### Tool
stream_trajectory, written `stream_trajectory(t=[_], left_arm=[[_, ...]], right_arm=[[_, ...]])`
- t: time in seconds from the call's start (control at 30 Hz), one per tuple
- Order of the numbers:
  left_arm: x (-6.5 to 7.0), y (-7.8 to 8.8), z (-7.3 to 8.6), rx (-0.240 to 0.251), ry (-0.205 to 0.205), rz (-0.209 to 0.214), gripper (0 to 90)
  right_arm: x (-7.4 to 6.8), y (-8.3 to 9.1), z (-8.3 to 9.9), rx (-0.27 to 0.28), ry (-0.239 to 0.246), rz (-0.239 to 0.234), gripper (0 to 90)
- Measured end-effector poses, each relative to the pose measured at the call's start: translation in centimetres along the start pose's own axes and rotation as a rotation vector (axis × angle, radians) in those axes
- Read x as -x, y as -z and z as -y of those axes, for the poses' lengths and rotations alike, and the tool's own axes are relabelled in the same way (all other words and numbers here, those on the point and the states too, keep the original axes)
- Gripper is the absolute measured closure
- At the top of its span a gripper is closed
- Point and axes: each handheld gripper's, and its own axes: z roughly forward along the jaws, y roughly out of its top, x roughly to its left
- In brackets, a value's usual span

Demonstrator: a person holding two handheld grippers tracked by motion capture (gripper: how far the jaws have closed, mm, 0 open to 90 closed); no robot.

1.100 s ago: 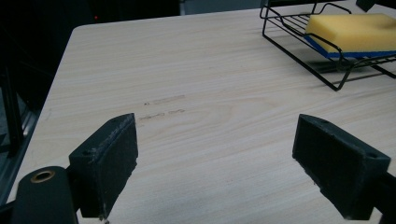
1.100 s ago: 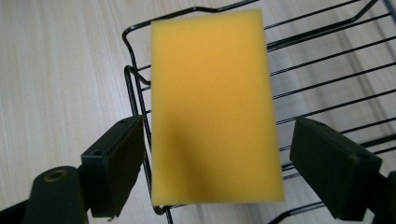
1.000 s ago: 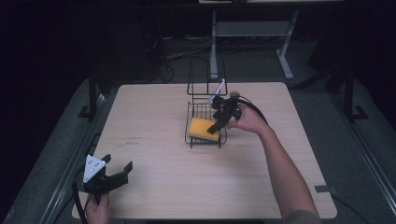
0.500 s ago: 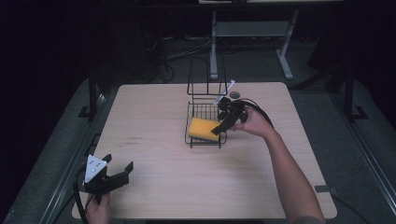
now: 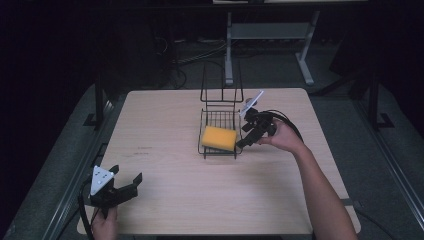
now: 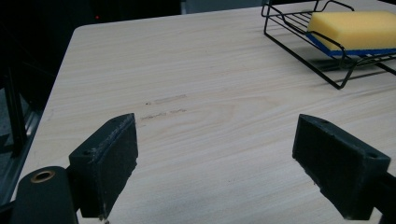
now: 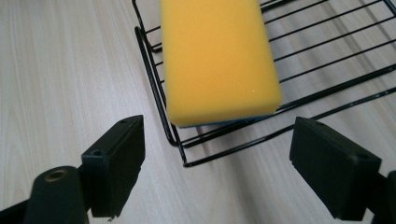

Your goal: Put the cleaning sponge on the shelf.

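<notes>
Yellow sponge [image 5: 218, 138] lying in wire rack [image 5: 218, 120] mid-counter [image 5: 200, 200]. Right gripper [image 5: 245, 142] at rack's 3 o'clock, fingers wide open, empty. Left gripper [image 5: 127, 184] at 7 o'clock, likewise open.

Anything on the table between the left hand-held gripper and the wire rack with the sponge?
Nothing: the left gripper view shows bare wood table from the left hand-held gripper up to the rack holding the sponge; only faint scuff marks.

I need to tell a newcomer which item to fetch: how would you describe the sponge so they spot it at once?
Start at the light wooden table and find the black wire rack standing near its far middle. The sponge lies flat in the rack's low tray, beside the right gripper. It is a bright yellow block with a thin blue underside.
</notes>
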Motion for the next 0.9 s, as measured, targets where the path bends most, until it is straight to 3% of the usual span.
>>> stream_trajectory(t=[0.27, 0.9], left_arm=[[0.1, 0.0, -0.1, 0.002, -0.010, 0.007, 13.4], [0.2, 0.0, -0.2, 0.005, -0.010, 0.005, 13.4]], right_arm=[[-0.5, 0.6, 1.2, -0.002, 0.003, 0.014, 17.7], [-2.3, 2.6, 7.3, -0.010, -0.052, 0.052, 17.5]])
